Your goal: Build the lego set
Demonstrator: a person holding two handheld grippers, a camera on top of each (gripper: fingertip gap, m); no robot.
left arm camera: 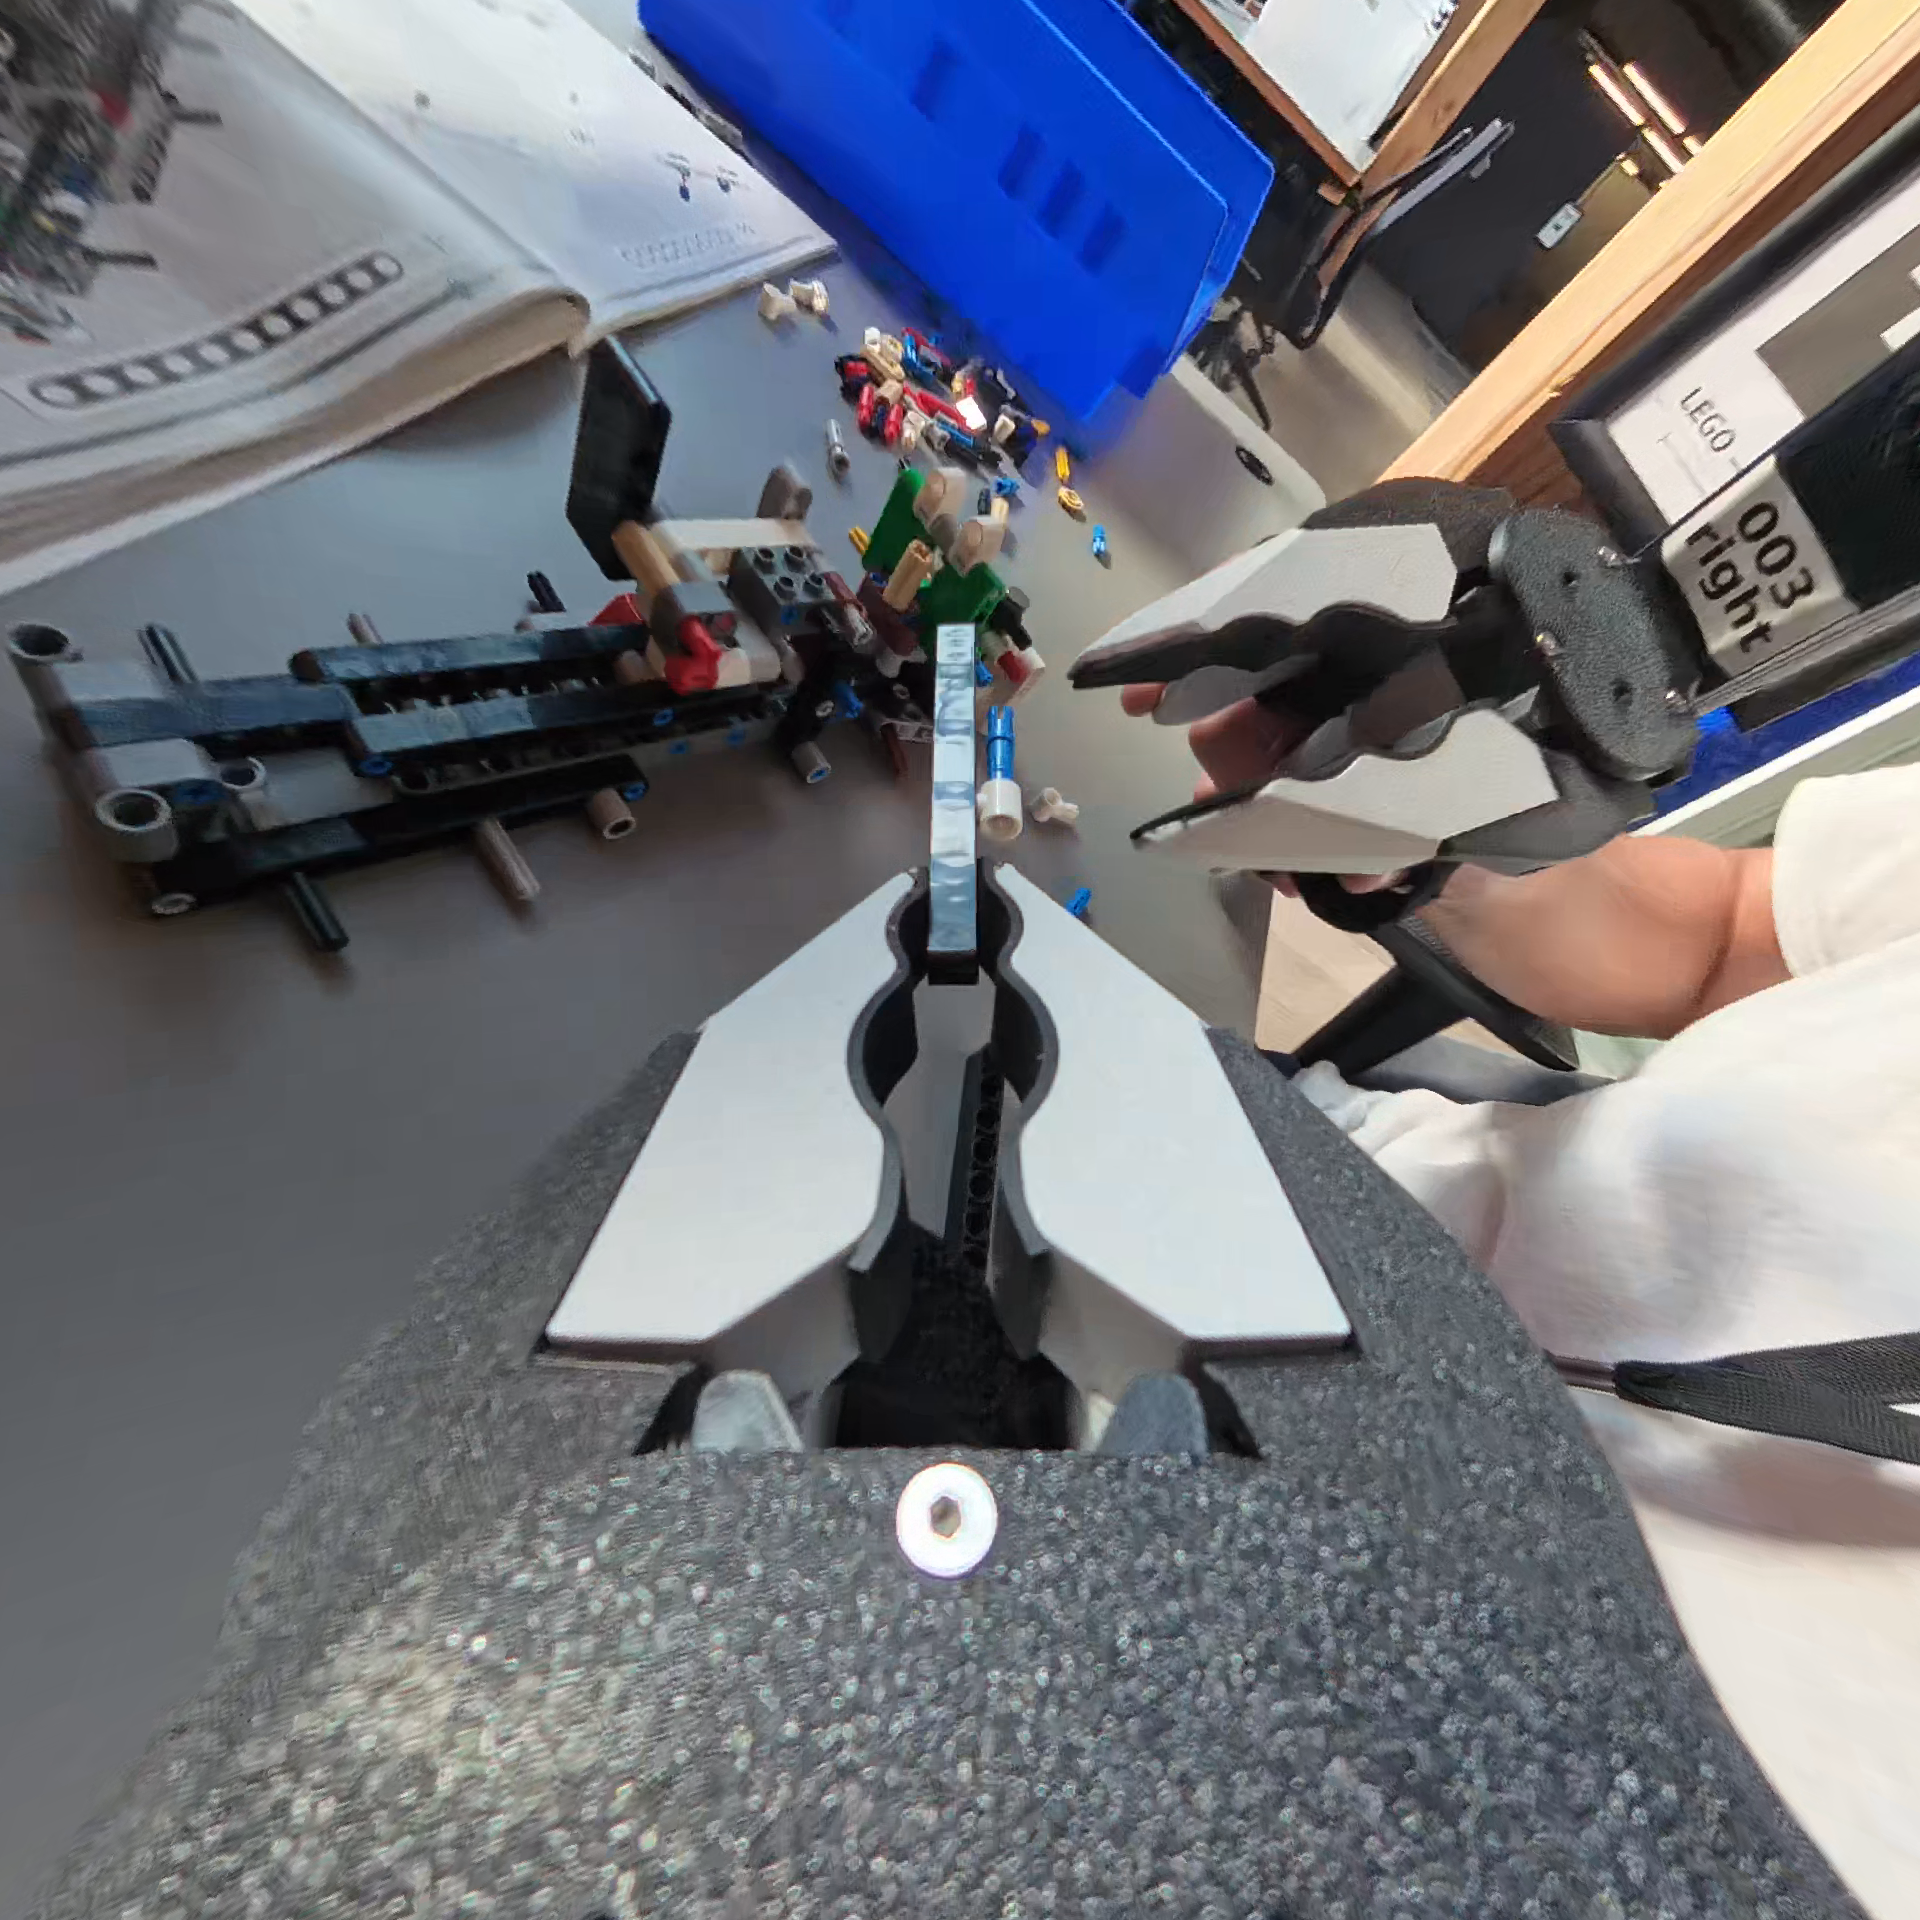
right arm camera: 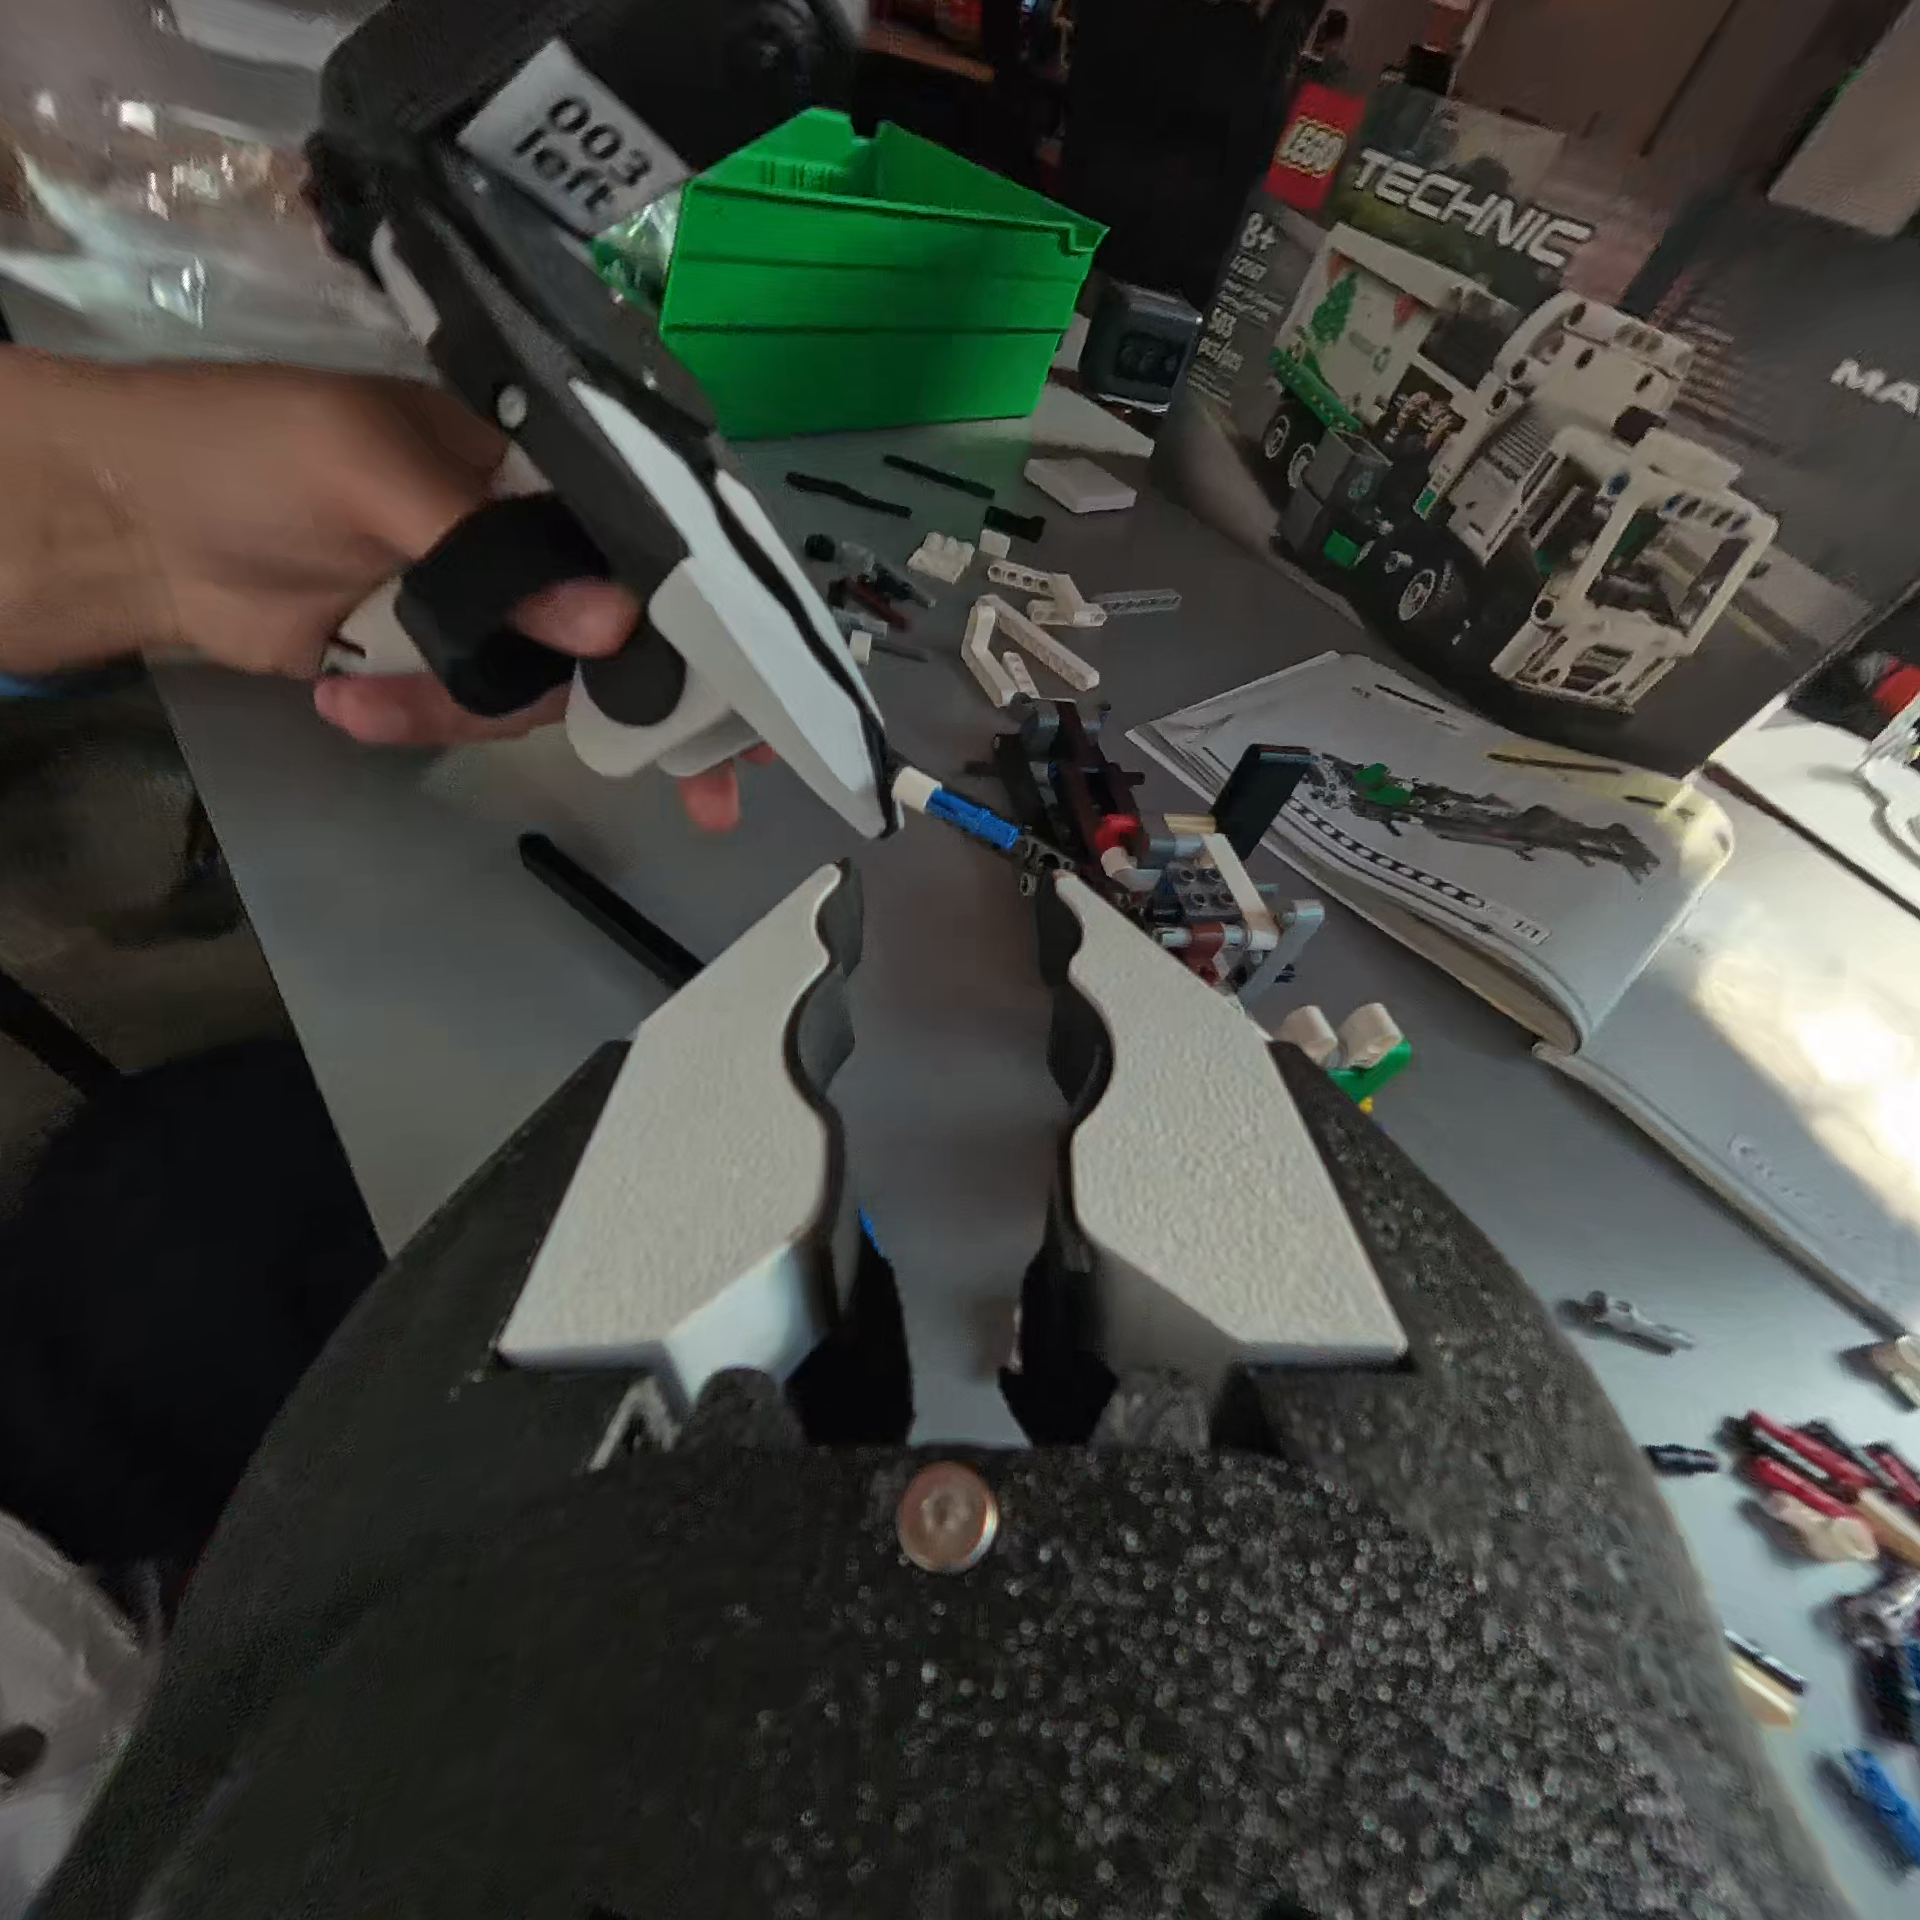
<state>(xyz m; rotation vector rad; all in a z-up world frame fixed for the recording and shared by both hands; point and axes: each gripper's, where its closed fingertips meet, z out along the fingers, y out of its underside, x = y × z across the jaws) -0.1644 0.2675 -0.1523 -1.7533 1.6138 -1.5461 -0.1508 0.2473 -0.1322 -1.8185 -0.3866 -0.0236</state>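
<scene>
Overhead, glossy flat black beam (left arm camera: 954, 790) in left hand-held gripper (left arm camera: 956, 883), textured grey fingers (left arm camera: 790, 1101).

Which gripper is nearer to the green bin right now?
Left. In the right wrist view the left gripper hangs between the camera and the green bin, its body overlapping the bin's near edge. The right gripper sits farther back, open and empty.

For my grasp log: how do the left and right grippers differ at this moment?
The left gripper is shut on a long black beam; the right gripper is open and holds nothing. The left gripper's beam juts toward the chassis, while the right gripper hovers beside it. Both share grey fingers and black bodies.
</scene>
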